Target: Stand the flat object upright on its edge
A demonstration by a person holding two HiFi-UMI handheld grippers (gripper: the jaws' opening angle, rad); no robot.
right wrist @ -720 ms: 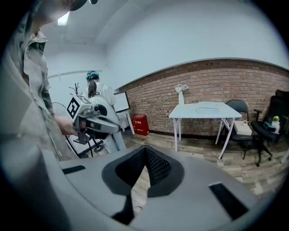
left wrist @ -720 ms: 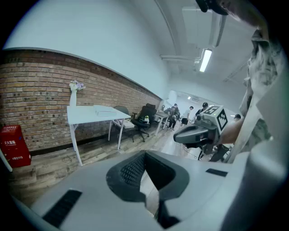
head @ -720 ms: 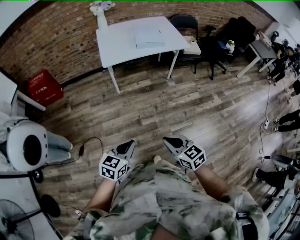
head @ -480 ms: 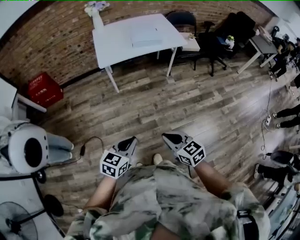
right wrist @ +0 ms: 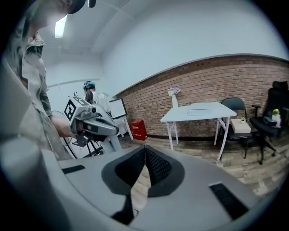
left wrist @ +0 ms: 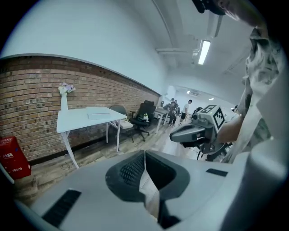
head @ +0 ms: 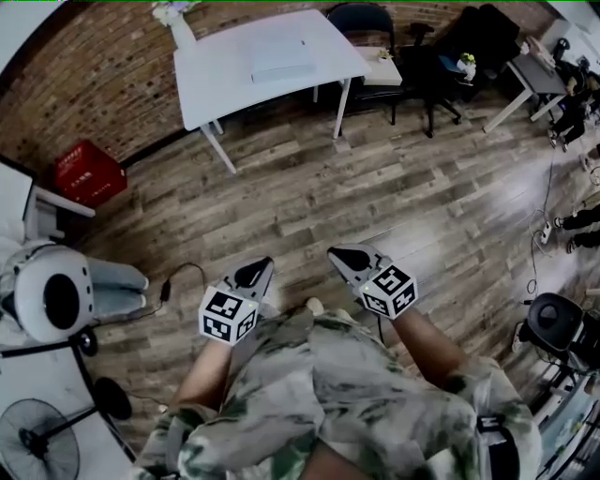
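Note:
A flat white object [head: 281, 58] lies on the white table [head: 225, 84] by the brick wall, far across the wooden floor from me. It also shows as a thin slab [left wrist: 101, 115] in the left gripper view and as the same slab [right wrist: 202, 108] in the right gripper view. My left gripper [head: 255, 272] and right gripper [head: 339, 255] are held close to my body, side by side over the floor. Both are shut with nothing between the jaws. The left gripper's own jaws [left wrist: 144, 155] meet, and so do the right gripper's [right wrist: 145, 151].
A white vase with flowers [head: 178, 23] stands on the table's far left corner. Dark chairs [head: 441, 66] and a small desk [head: 534, 80] are to the table's right. A red box [head: 89, 173], a white round machine [head: 52, 295], a fan [head: 37, 450] and a floor cable [head: 173, 281] are at the left.
The table and floor have slid a little left and up in the head view. Both grippers stay shut and near my body, the right one slightly farther right.

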